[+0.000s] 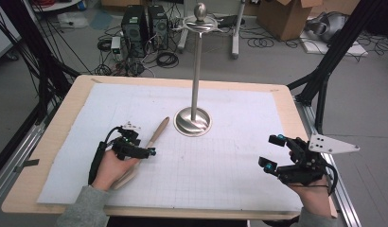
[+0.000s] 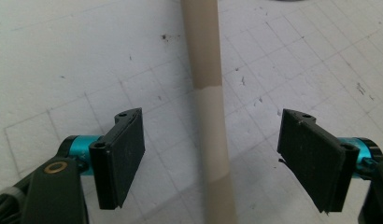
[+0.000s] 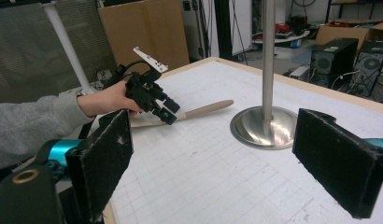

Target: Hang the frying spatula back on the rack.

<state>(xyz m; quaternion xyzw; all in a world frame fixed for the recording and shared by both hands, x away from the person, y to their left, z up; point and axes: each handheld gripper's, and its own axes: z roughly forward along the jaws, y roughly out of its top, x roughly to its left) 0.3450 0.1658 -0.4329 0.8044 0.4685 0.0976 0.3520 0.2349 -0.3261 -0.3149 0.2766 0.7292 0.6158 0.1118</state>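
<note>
The wooden spoon point(image 1: 152, 142) lies flat on the gridded sheet point(image 1: 220, 156) at near left, long axis running near-left to far-right, handle tip toward the metal stand point(image 1: 194, 120). The left gripper point(image 2: 210, 158) straddles it, jaws apart, pads clear. The right gripper point(image 1: 272, 152) gapes empty at near right.

We see a wooden bench point(image 1: 50, 142) covered by a white gridded sheet point(image 1: 220, 156). On the sheet stands an upright metal pole point(image 1: 197, 71) on a round steel base point(image 1: 193, 122), topped by a knob point(image 1: 200, 10). Beyond the bench, on the floor, we note two black computer towers point(image 1: 145, 26), loose cables point(image 1: 166, 59) and a cardboard box point(image 1: 289, 16).
</note>
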